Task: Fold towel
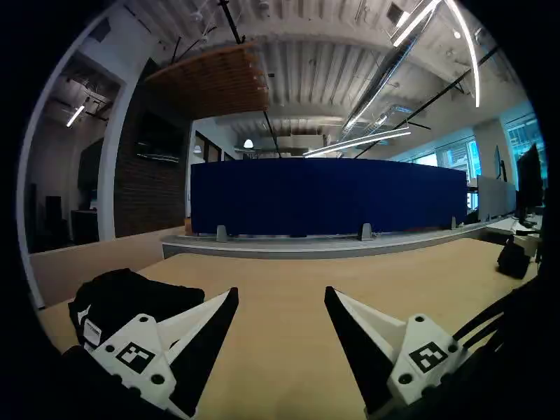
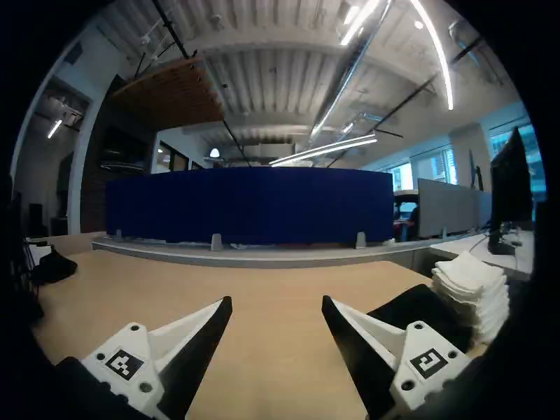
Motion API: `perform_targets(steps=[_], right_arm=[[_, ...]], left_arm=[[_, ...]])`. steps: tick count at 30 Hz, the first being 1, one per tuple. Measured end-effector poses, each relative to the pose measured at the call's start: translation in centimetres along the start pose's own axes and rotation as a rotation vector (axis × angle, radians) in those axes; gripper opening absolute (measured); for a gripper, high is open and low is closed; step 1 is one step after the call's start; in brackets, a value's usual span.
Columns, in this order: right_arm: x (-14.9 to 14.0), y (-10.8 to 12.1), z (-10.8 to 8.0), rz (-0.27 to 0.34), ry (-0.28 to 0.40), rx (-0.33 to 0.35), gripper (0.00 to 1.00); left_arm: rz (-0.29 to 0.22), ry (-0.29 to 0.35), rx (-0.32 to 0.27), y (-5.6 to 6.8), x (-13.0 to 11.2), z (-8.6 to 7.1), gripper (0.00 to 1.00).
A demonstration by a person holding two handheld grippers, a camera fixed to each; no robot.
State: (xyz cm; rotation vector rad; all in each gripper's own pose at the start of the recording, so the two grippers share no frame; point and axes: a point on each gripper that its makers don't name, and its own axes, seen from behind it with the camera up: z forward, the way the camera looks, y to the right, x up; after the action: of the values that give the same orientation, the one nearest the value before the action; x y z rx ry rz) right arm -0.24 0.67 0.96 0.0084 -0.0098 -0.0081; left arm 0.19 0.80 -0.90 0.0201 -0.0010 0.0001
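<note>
- Desk (image 1: pixel 294 336) of pale wood stretches ahead to a dark blue partition (image 1: pixel 329 196).
- Left tongs (image 1: pixel 281 290) stand wide apart over the bare wood, with nothing between the fingers. A black folded cloth (image 1: pixel 126 301) lies just beside the left finger.
- Right tongs (image 2: pixel 276 299) are likewise spread wide and hold nothing.
- Stack of white towels (image 2: pixel 472 290) sits at the far right of the desk in the right gripper view. A black cloth (image 2: pixel 420 304) lies against it, partly behind the right finger.

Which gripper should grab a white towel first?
Right, probably. The stack of white towels lies close beside the open right gripper; the left gripper has a black bundle near it instead.
</note>
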Motion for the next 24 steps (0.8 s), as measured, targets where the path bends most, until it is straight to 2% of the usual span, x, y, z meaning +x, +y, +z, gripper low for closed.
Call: perform_targets(steps=[24], right_arm=[[0.19,-0.15,-0.10,0.001,0.000,0.000,1.00]], left_arm=[[-0.002,-0.001,0.001,0.03,-0.06,-0.30,0.91]])
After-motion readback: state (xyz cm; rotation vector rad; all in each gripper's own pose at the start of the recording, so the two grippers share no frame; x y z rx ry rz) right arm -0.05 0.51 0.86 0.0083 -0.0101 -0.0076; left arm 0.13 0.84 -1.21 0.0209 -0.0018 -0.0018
